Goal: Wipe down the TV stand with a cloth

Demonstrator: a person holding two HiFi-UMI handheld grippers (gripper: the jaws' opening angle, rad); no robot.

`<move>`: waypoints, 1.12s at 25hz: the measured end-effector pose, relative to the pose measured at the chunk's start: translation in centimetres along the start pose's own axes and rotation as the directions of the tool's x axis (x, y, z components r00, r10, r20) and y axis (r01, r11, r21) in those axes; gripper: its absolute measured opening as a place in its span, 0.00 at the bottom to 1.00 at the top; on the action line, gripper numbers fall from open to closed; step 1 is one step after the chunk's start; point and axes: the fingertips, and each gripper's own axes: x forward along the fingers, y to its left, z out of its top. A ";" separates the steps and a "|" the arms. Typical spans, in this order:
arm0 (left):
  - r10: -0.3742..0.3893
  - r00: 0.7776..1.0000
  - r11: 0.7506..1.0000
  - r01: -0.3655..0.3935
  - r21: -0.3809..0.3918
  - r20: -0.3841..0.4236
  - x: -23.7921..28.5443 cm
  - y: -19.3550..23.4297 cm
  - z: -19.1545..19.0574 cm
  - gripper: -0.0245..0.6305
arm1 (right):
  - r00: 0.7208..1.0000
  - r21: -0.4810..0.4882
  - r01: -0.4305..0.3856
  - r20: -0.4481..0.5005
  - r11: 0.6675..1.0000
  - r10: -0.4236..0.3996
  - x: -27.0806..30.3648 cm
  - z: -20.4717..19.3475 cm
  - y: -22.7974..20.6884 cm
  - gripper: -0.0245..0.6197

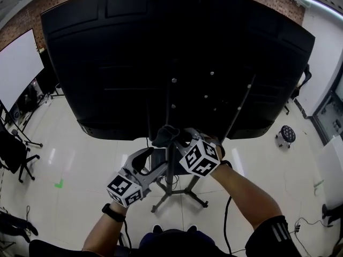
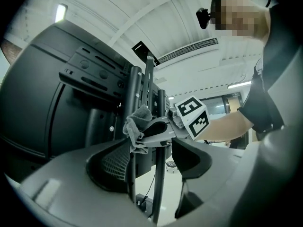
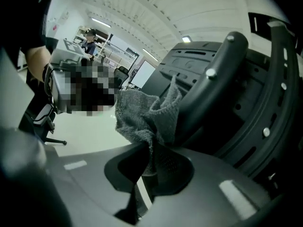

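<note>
Left of the central post of the TV stand, the left gripper sits low and close in, its jaws spread and clamping nothing; its own view shows a thin upright of the stand in the gap, near one pad, though I cannot tell whether they touch; the left forearm rises from below, wrist angled in towards the post; on the post itself, just under the lower edge of the black TV, is the cloth, a grey woven rag bunched into a wad and pressed against the upright; it looks light, limp and slightly grippy, so it should mould round the tube and brackets rather than skate over them; a pinch on a gathered fold, with a loose bunch left beyond the tips, seems the right hold, since the loose part does the wiping; the stand I judge stiff and heavy, standing on a splayed base, so a hard sideways push might shift it; right of the post, the right gripper is clenched on that cloth, a fold nipped between its pads; the right forearm comes in from the lower right, reaching up and leftward to the post.
</note>
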 end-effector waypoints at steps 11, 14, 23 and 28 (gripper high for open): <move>0.008 0.997 0.992 -0.017 -0.122 -0.074 0.4 1.0 -6.6 0.49 | 0.991 0.058 -0.103 -0.073 0.993 0.108 3.8 -6.0 5.2 0.07; 0.007 0.995 0.988 -0.022 -0.150 -0.098 0.4 1.6 -9.2 0.49 | 0.986 0.079 -0.128 -0.092 0.989 0.136 5.2 -8.2 7.0 0.07; -0.006 0.977 0.982 -0.036 -0.188 -0.215 -0.4 2.9 -17.1 0.49 | 0.971 0.131 -0.188 -0.128 0.973 0.204 9.1 -13.4 12.4 0.07; -0.016 0.964 0.969 -0.051 -0.243 -0.265 -0.6 3.5 -21.3 0.50 | 0.962 0.178 -0.207 -0.140 0.962 0.233 11.3 -15.8 15.3 0.07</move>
